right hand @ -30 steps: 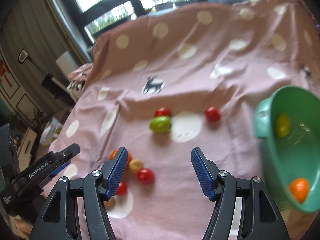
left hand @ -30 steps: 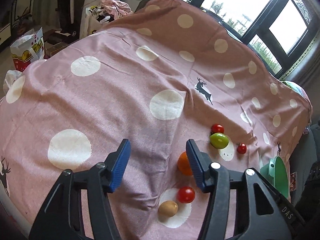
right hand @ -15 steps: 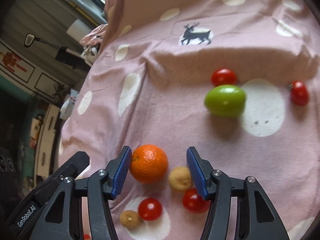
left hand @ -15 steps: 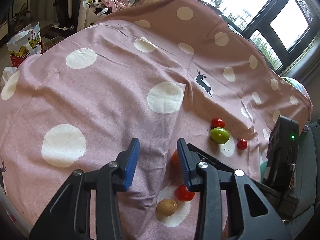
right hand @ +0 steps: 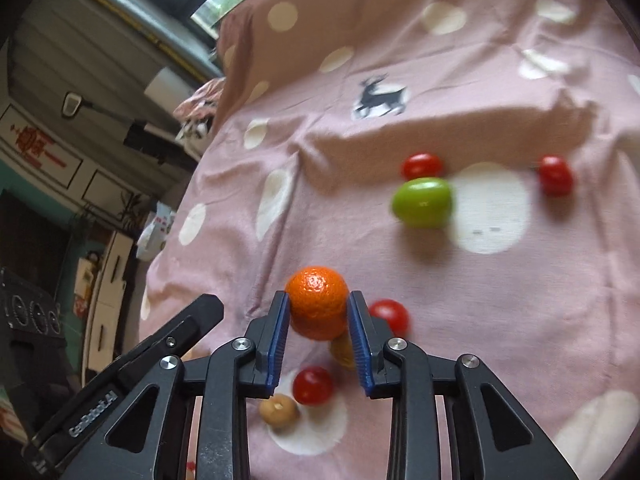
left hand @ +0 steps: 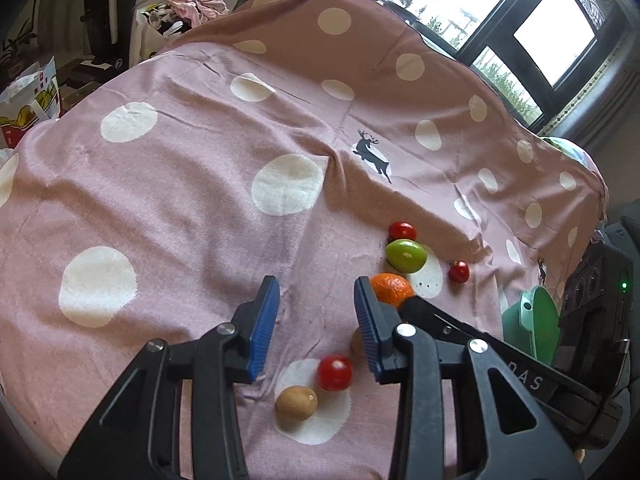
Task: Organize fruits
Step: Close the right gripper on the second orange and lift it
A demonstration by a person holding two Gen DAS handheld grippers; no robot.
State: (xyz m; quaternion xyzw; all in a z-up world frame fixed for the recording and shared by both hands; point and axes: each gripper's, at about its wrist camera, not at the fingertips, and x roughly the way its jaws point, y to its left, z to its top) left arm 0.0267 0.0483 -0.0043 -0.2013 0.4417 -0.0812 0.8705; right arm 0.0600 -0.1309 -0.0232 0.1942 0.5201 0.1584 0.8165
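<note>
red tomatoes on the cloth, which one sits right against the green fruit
The red tomato just behind the green fruit, touching it. The other tomatoes lie apart: one off to the right, two nearer the right gripper.

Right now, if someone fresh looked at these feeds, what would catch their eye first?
The bright orange, between the closing blue pads of the right tongs, low in the right wrist view. Next, the shiny green fruit farther out on the pink dotted cloth, a red tomato just behind it. The left tongs hold nothing.
</note>
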